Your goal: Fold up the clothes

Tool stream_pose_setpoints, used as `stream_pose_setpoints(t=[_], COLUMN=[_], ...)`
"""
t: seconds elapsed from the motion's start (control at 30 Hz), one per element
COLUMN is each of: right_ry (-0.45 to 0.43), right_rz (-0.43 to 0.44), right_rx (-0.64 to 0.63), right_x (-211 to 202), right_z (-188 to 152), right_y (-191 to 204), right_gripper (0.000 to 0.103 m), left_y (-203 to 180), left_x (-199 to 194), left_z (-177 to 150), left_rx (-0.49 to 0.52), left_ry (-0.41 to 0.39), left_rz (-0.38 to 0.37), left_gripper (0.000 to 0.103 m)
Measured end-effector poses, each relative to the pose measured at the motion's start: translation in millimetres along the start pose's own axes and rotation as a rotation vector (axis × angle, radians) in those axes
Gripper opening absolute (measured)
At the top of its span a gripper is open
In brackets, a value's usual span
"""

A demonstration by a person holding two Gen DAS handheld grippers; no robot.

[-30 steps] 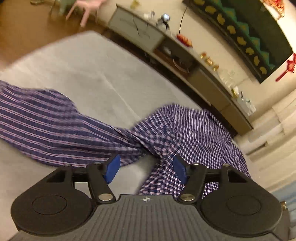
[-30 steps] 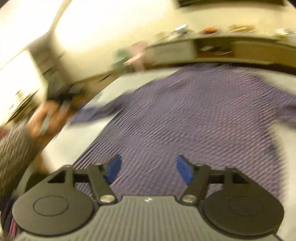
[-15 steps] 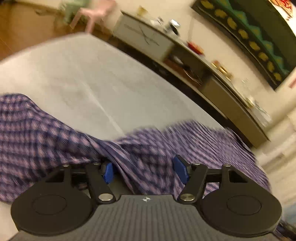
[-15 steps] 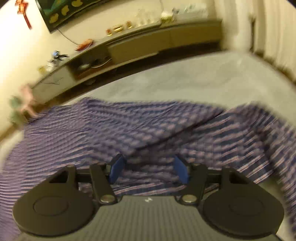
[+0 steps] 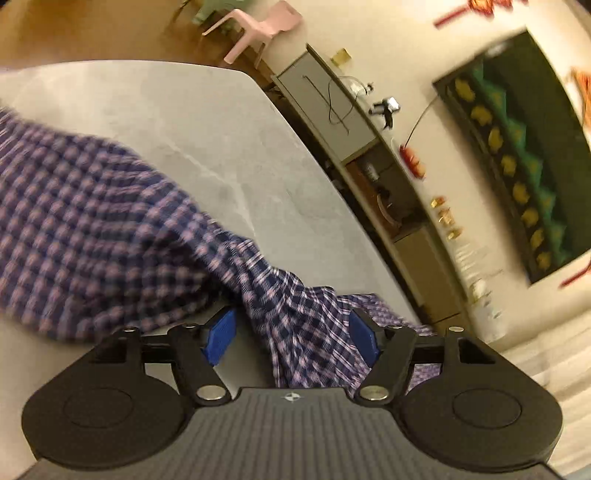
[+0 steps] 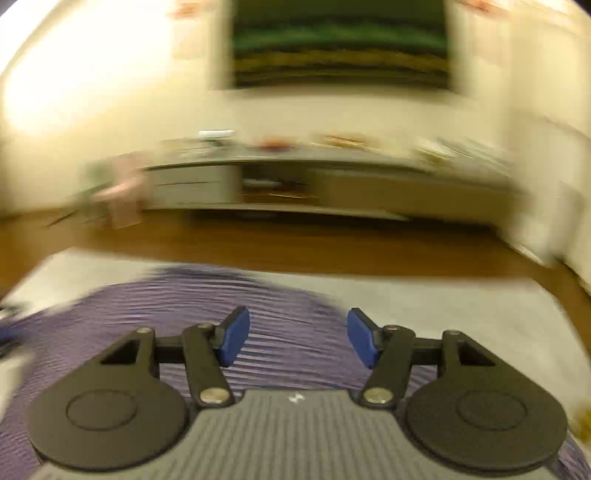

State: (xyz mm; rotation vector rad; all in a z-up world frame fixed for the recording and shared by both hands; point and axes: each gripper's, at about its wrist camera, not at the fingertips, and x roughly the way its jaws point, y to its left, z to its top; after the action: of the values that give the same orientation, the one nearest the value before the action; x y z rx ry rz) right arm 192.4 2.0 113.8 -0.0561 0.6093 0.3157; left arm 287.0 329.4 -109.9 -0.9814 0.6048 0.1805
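**A:** So here's where we're at. Our left tool has its blue pads spread wide, and a bunched ridge of the plaid shirt runs right up between them. The fabric sits in the gap, closer to the right pad, but the jaws aren't pinched on it, so we'd call it open with cloth passing through.

**B:** Agreed. From the left wrist view the shirt's long run goes from the far left of the picture, broad and flat on the grey worktop, then narrows and twists down toward the tool and spills past its right side. So the long axis is roughly upper left to lower right in that view.

**A:** And our right tool? We see the pads well apart there too, nothing between them except shirt lying underneath.

**B:** Yep, open, hovering over the cloth. That view is heavily smeared, so we can't tell if the pads touch the fabric. The shirt spreads left and under the tool, with bare grey worktop off to the right.

**A:** Background is a long low cabinet along the wall, plus a pink chair on the wood floor.
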Motion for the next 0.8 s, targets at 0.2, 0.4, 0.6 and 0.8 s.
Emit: stream_pose_setpoints(t=[0.2,0.4,0.6,0.8], right_ry=[0.131,0.169,0.233,0.352], right_rz=[0.310,0.381,0.518,0.578], right_rx=[-0.485,-0.733,-0.814,-0.781], right_x=[87,164,222,268], right_z=[12,-1,3,5], right_y=[243,391,464,496], right_gripper=[0.068,0.071,0.088,0.074], left_y=[68,119,156,185], left_x=[-58,-88,-114,-134], left_z=[24,52,84,93], left_rx=[-0.245,-0.402,-0.529,-0.588], left_ry=[-0.111,-0.198,-0.272,-0.301], left_rz=[-0.012,0.001,-0.071,-0.096], left_gripper=[0.073,0.074,0.076,0.076])
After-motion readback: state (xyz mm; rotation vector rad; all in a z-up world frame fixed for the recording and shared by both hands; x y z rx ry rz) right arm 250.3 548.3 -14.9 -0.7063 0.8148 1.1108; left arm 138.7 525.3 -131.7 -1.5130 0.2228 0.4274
